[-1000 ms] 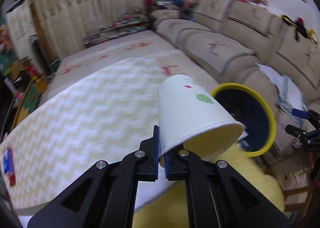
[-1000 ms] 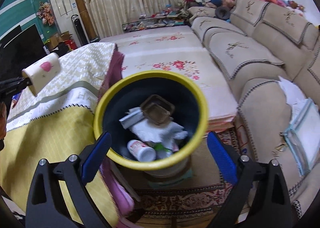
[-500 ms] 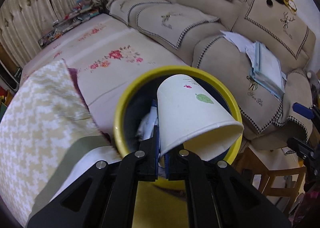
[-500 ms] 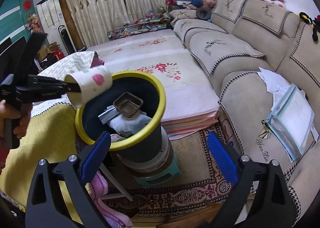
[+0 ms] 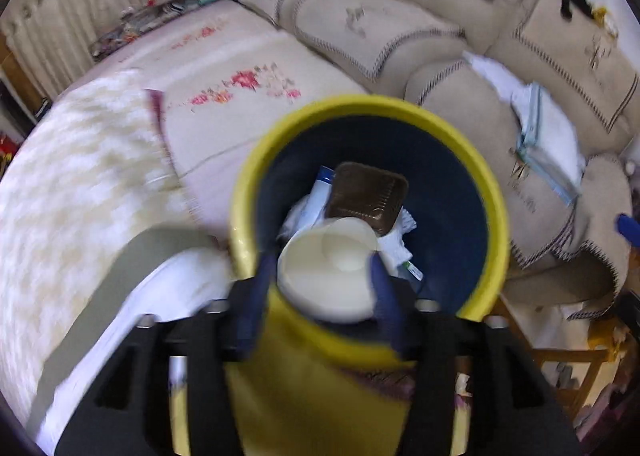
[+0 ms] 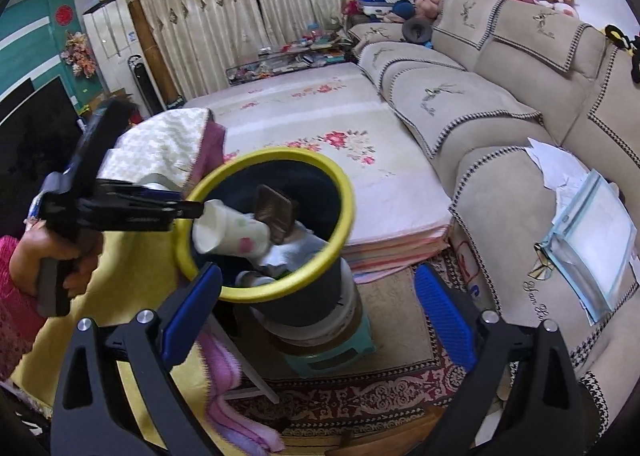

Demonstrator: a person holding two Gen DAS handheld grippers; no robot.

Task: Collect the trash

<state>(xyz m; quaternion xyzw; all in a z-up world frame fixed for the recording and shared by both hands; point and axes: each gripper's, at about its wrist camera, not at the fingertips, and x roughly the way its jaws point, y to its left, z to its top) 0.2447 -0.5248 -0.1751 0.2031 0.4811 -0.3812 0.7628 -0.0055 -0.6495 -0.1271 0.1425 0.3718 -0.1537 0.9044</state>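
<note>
your left gripper (image 5: 320,288) has just been opening, so the light, crushable paper cup (image 5: 328,268) sits loose between its jaws over the bin (image 5: 492,192); right gripper (image 6: 316,296) is wide open, empty.

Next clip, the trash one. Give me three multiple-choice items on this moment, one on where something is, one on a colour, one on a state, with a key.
1. Where is the paper cup?
A. On the sofa
B. In the mouth of the bin, just past the left claw
C. On the rug

2. What colour is the rim of the bin?
A. Yellow
B. Red
C. White

3. How does the right claw stand?
A. Shut on the cup
B. Shut on a brown tray
C. Open, holding nothing

Key:
1 B: in the right wrist view the cup lies tilted inside the rim, at the tips of the left claw, whose jaws have just been opening, their pads clear of the cup.
2 A: the rim is yellow above a dark wall.
3 C: its blue pads stand wide apart with only the bin beyond them.
</note>
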